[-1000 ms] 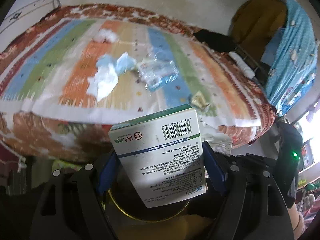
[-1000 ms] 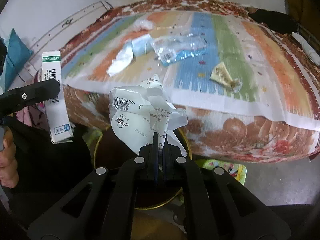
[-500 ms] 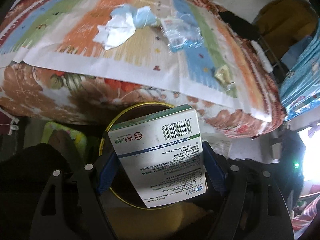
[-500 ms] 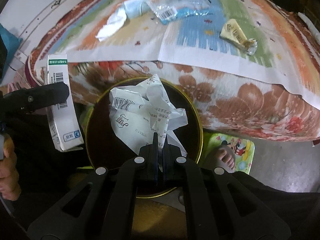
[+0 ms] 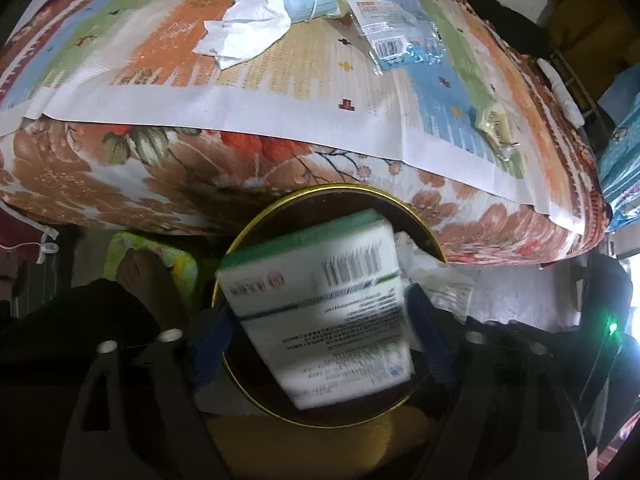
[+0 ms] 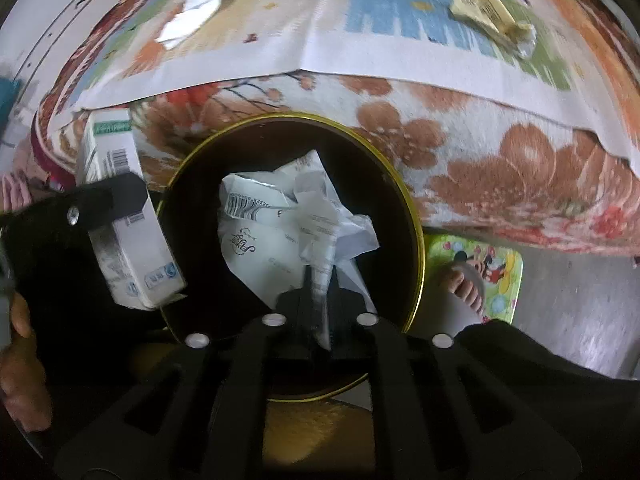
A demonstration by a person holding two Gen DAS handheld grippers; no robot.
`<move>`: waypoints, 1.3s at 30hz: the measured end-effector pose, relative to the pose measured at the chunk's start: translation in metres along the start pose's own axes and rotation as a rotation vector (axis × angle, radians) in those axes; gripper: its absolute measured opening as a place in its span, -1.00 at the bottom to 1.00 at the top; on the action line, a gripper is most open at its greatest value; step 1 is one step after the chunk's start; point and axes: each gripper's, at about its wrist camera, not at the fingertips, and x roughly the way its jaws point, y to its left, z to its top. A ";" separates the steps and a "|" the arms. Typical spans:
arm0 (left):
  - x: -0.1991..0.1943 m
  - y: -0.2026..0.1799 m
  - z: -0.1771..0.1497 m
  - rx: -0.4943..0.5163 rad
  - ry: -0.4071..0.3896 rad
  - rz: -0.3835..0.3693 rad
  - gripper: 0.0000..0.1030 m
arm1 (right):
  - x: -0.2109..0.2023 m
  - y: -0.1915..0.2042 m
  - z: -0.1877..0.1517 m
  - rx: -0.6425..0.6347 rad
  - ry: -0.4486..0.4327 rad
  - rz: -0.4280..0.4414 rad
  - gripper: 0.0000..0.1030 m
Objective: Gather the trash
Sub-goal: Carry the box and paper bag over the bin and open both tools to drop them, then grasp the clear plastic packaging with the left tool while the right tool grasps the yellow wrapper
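The left gripper has just been opening; the white-and-green box (blurred) sits loose between its blue pads, over the gold-rimmed bin below. The right gripper has just parted slightly; the crumpled white paper lies between its fingers above the bin, unclamped.
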 end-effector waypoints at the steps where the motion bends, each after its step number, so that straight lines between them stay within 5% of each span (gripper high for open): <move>1: 0.000 0.002 0.001 -0.013 -0.013 0.016 0.89 | 0.000 -0.002 0.001 0.013 0.000 0.003 -0.36; 14: -0.030 0.014 0.019 -0.070 -0.121 0.059 0.89 | -0.015 -0.012 0.011 0.081 -0.058 0.050 -0.03; 24: -0.060 0.013 0.043 -0.048 -0.203 0.055 0.88 | -0.048 -0.013 0.029 0.050 -0.174 0.002 0.17; 28: -0.074 -0.001 0.053 0.026 -0.259 0.111 0.89 | -0.060 -0.021 0.039 0.058 -0.204 -0.007 0.28; 39: -0.076 -0.017 0.107 0.080 -0.267 0.048 0.89 | -0.082 -0.034 0.081 0.037 -0.260 -0.082 0.50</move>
